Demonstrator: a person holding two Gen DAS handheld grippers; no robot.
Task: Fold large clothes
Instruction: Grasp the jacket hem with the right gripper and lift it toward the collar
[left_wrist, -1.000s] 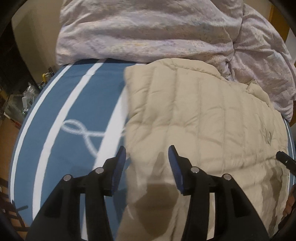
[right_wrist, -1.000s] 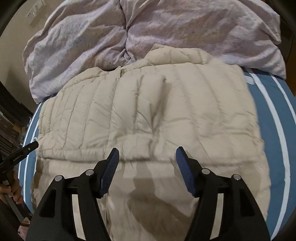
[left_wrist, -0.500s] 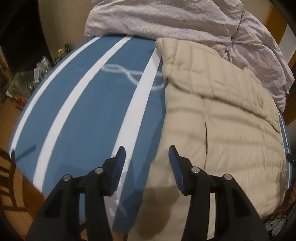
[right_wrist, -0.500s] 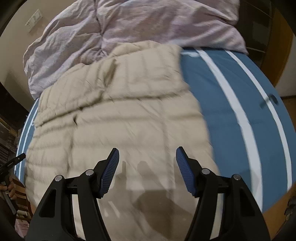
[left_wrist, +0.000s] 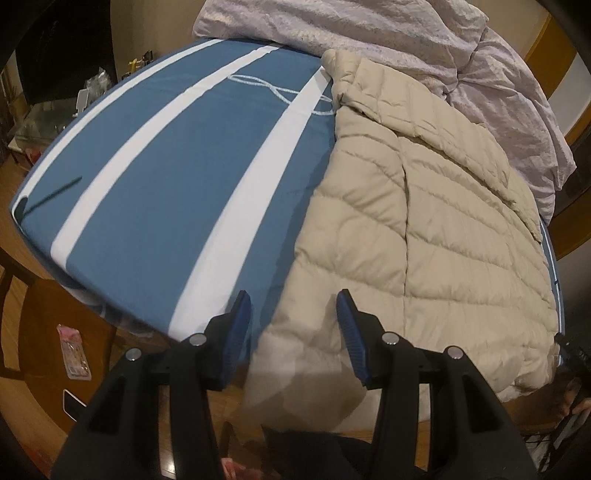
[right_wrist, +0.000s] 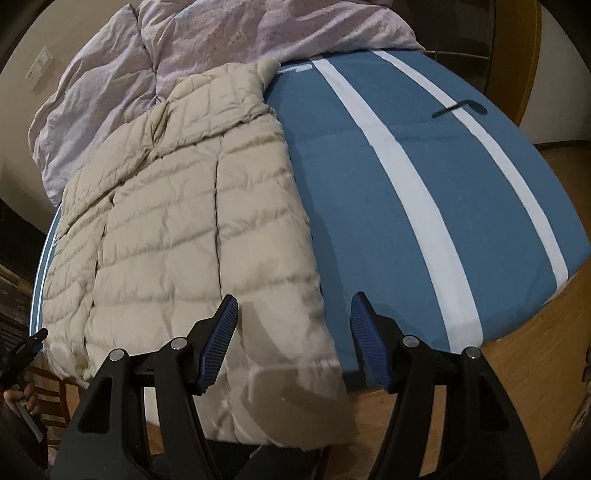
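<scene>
1. Puffer jacket (left_wrist: 424, 236) lies flat on the striped bed sheet (left_wrist: 177, 192), its hem overhanging the near edge.
2. Left gripper (left_wrist: 293, 343) and right gripper (right_wrist: 293, 339): both released, empty; advise gripping hem corners evenly and folding away.

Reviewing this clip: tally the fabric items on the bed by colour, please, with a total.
Beige puffer jacket: 1
Lilac duvet: 1, bunched at the far end
Blue sheet with white stripes: 1
Total: 3

no readable text, labels or numbers anywhere.
</scene>
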